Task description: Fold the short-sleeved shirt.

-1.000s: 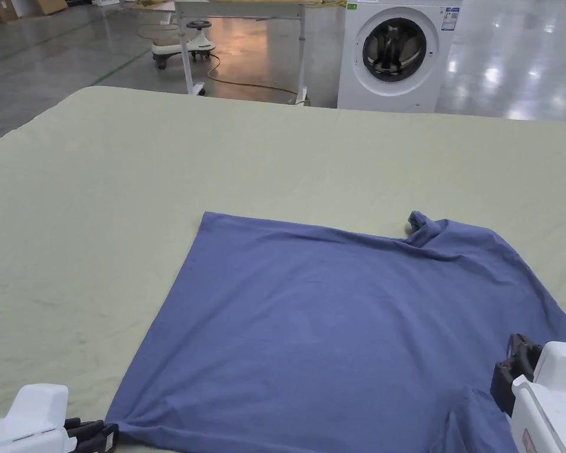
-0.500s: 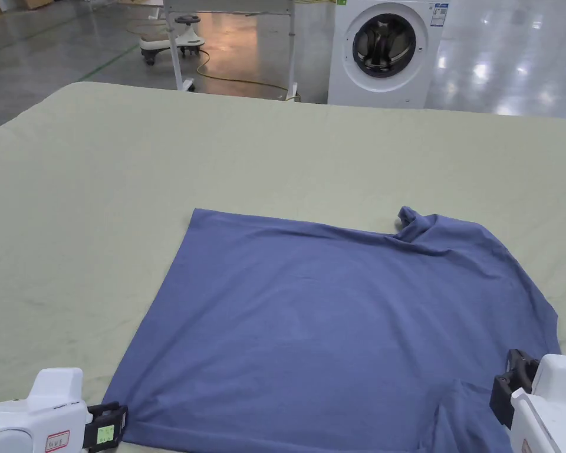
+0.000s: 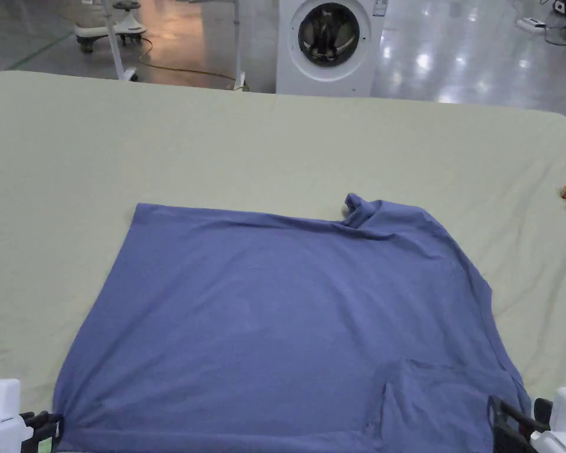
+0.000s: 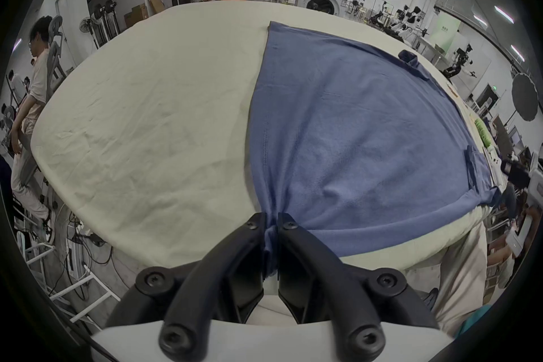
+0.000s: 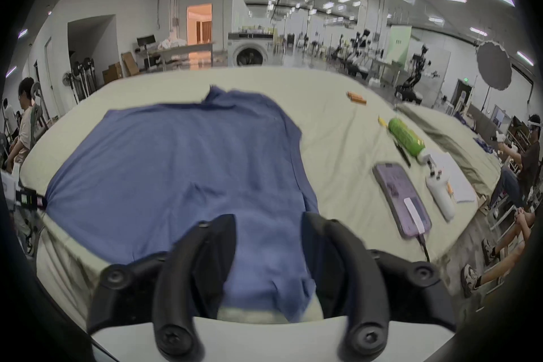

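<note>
No writing is readable. The blue shirt (image 3: 288, 318) lies flat on the green-covered table (image 3: 276, 147); its near left corner is clamped in the left gripper (image 4: 271, 224), while the right gripper (image 5: 269, 224) stands apart over the near right edge. Since a second ago the right gripper has dropped lower at the shirt's corner.

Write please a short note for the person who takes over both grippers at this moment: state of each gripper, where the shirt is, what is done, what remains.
Left gripper: shut on the near left corner of the blue shirt, cloth bunched between the jaws.
Right gripper: open, jaws on either side of the near right edge of the shirt, not pinching yet.
Shirt: spread nearly flat on the green table cover, one sleeve bunched at the far edge, near edge hanging over the table side.
Done: shirt laid out.
Left: close the right gripper, then make all the folds.
</note>
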